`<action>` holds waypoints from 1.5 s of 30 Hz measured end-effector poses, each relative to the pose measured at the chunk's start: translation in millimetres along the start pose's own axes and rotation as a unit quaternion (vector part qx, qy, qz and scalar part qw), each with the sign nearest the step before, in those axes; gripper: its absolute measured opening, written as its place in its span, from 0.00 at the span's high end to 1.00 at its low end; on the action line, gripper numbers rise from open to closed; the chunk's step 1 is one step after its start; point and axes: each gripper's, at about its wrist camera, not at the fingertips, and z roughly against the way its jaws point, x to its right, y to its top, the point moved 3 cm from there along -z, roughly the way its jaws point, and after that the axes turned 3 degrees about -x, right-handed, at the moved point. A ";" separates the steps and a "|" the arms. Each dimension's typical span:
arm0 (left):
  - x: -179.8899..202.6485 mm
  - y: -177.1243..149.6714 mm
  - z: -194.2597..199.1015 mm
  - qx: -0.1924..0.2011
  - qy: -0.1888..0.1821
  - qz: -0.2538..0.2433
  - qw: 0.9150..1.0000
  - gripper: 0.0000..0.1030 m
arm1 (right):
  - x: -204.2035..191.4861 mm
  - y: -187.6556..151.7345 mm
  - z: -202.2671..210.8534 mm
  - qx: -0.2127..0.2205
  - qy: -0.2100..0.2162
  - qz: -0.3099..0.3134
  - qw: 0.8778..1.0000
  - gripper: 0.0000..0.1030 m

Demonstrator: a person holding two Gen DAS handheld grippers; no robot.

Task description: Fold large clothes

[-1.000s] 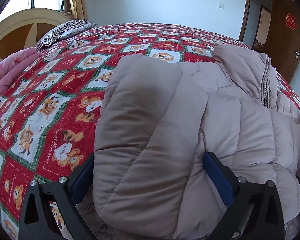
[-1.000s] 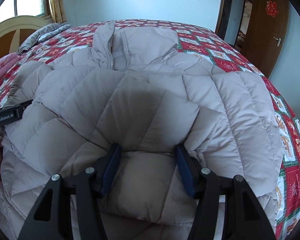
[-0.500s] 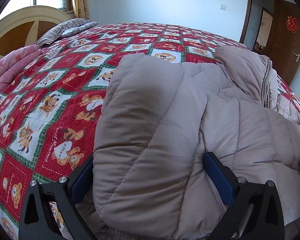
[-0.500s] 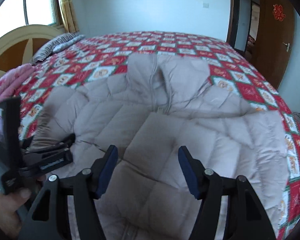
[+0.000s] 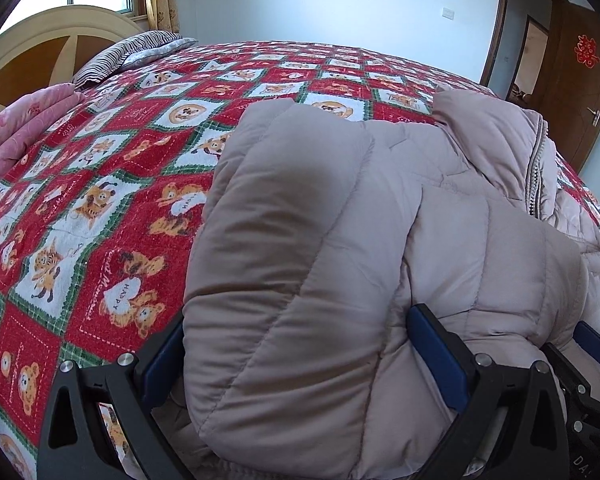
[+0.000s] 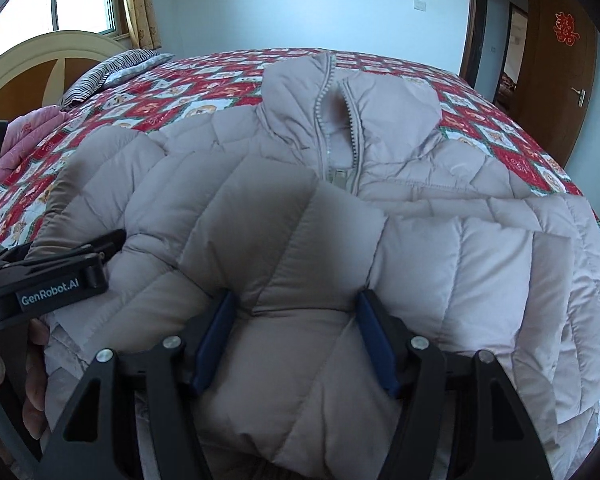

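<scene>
A pale beige quilted down jacket (image 5: 340, 260) lies front up across a bed spread with a red patchwork quilt of cartoon animals (image 5: 100, 220), its collar towards the far wall.

The left gripper (image 5: 296, 324) clasps a thick rolled fold at the jacket's left edge, and padding bulges over both blue pads. The right gripper (image 6: 296, 300) straddles a puffed fold at the middle of the hem. Its jaws have just been opening, with that fold filling the gap and bearing on both pads.

In the left wrist view, a broad stretch of bare quilt runs from the jacket's left edge to a folded pink blanket (image 5: 20, 132) and a striped pillow (image 5: 128, 54) by the arched wooden headboard (image 5: 40, 52). In the right wrist view, the jacket's other side reaches nearly to the bed's right edge, leaving only a thin strip of quilt.

Only the right wrist view shows the whole front, with the half-open zip (image 6: 340, 140) at the stand-up collar. It also shows the left gripper side on and the person's hand (image 6: 32, 360) gripping its handle. The left wrist view catches the right gripper only as a sliver at its lower right corner.

In all there are one jacket, two grippers, one pillow, one pink blanket and one brown wooden door (image 5: 580, 80) bearing a red ornament.
</scene>
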 end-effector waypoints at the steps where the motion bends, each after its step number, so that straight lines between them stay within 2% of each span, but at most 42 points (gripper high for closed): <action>1: 0.3 0.1 -0.6 0.000 0.000 0.000 1.000 0.01 | 0.4 -0.7 -0.2 0.000 0.001 -0.001 1.000 0.35; 9: 0.1 0.6 -1.9 -0.003 -0.001 0.003 1.000 0.01 | -0.9 -1.1 -1.3 0.000 0.002 -0.001 1.000 0.35; 12: -0.4 0.2 -1.9 -0.003 -0.001 0.002 1.000 0.01 | 3.3 1.3 9.6 0.006 0.029 -0.007 1.000 0.35; 14: -0.2 0.2 -1.7 -0.003 -0.002 0.003 1.000 0.01 | 10.4 3.1 29.7 0.031 0.046 -0.016 0.998 0.35; 17: -0.8 0.4 -2.0 -0.003 -0.002 0.003 1.000 0.01 | 26.8 7.7 45.8 0.054 0.028 -0.034 0.998 0.35; 22: -0.9 0.4 -2.1 -0.003 -0.002 0.004 1.000 0.01 | 55.7 3.9 23.9 0.019 -0.018 -0.058 0.998 0.37; 26: -0.9 0.6 -2.4 -0.004 -0.002 0.003 1.000 0.01 | 50.2 -4.0 9.2 0.007 -0.032 -0.031 0.999 0.37; 33: 0.3 -0.6 -1.9 -0.005 0.004 0.003 1.000 0.01 | 54.1 -9.7 4.9 0.003 -0.043 -0.023 0.999 0.35; 36: -3.9 0.7 -2.1 -0.019 -0.013 0.008 1.000 0.01 | 53.7 -10.2 3.9 0.003 -0.043 -0.022 0.999 0.35; 38: -6.5 2.7 2.8 -0.032 -0.013 0.007 0.999 0.01 | 54.3 -10.2 3.6 0.003 -0.041 -0.023 0.999 0.35; 40: -6.2 9.7 16.8 -0.039 0.006 -0.010 0.999 0.01 | 55.0 -10.0 3.9 0.004 -0.038 -0.025 0.999 0.35; 42: -4.9 22.7 37.0 -0.021 0.016 -0.019 0.999 0.01 | 55.5 -9.8 4.5 0.007 -0.033 -0.028 0.999 0.34; 45: 3.4 55.9 71.1 0.020 -0.001 -0.017 1.000 0.01 | 55.5 -9.6 5.0 0.010 -0.028 -0.030 0.999 0.33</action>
